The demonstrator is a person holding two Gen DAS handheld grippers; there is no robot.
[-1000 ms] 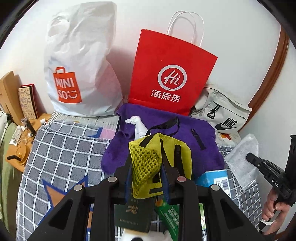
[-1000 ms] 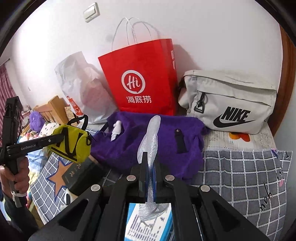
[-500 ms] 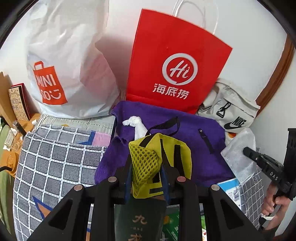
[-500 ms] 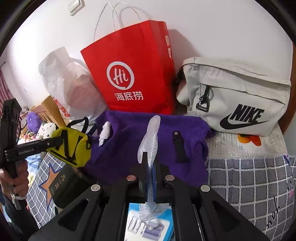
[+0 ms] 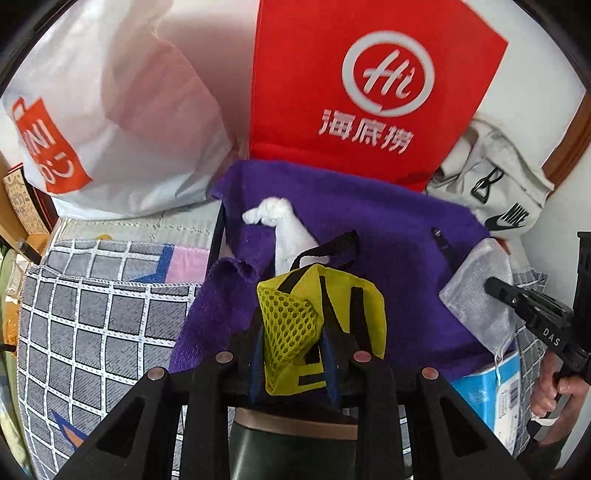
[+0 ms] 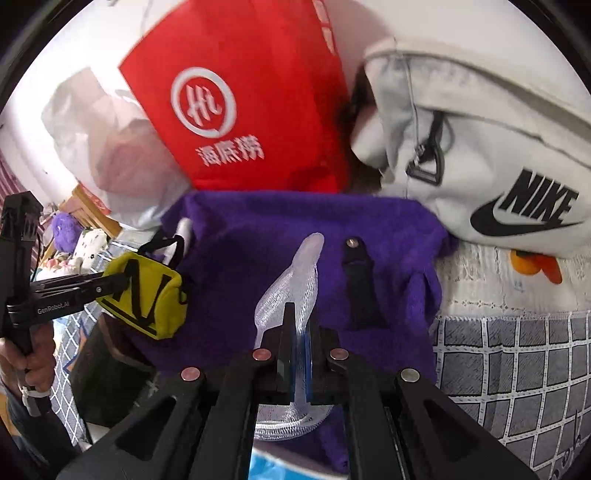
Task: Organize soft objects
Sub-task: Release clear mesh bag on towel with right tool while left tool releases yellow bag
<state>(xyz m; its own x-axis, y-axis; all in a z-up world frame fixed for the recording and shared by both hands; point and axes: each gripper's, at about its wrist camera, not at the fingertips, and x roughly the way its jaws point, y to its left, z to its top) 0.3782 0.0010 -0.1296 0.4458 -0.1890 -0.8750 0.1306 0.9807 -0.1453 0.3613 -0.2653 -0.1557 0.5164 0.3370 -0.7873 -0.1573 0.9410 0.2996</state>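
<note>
A: What do your tongs have hold of?

B: Your left gripper point(image 5: 293, 354) is clamped on a yellow pouch point(image 5: 325, 325), jaws parted only by its thickness. It is soft fabric with a honeycomb mesh panel, black webbing stripes and a black loop handle. Your right gripper point(image 6: 295, 343) is closed almost flat on a clear bubble-wrap bag point(image 6: 291, 284), thin and crinkly, its rounded tip standing up past the fingers.

A: And where do they sit against the rest?

B: Both hang over the purple fleece bag point(image 6: 388, 236), a plush, fuzzy thing lying flat with a black snap strap point(image 6: 360, 284) on its face. A knotted white cloth point(image 5: 284, 225) pokes from its open edge, just beyond your pouch. In the left view the bubble-wrap bag looks like a grey, woven-looking sheet in the right gripper's tip, over the fleece's right corner.

A: What is under and behind all that?

B: A grey quilted cover point(image 5: 99, 314) with a white grid, soft and stitched, spread like a bed. Against the white wall point(image 6: 461, 33) stand a stiff red paper bag point(image 5: 369, 85) with a white "Hi" circle, a crumpled white Miniso plastic bag point(image 5: 122, 122) to its left, and a cream Nike sling bag point(image 6: 480, 147) to its right. A light-blue box point(image 5: 487, 398) peeks out below the fleece, and a dark green box point(image 5: 291, 454) sits under your left jaws.
</note>
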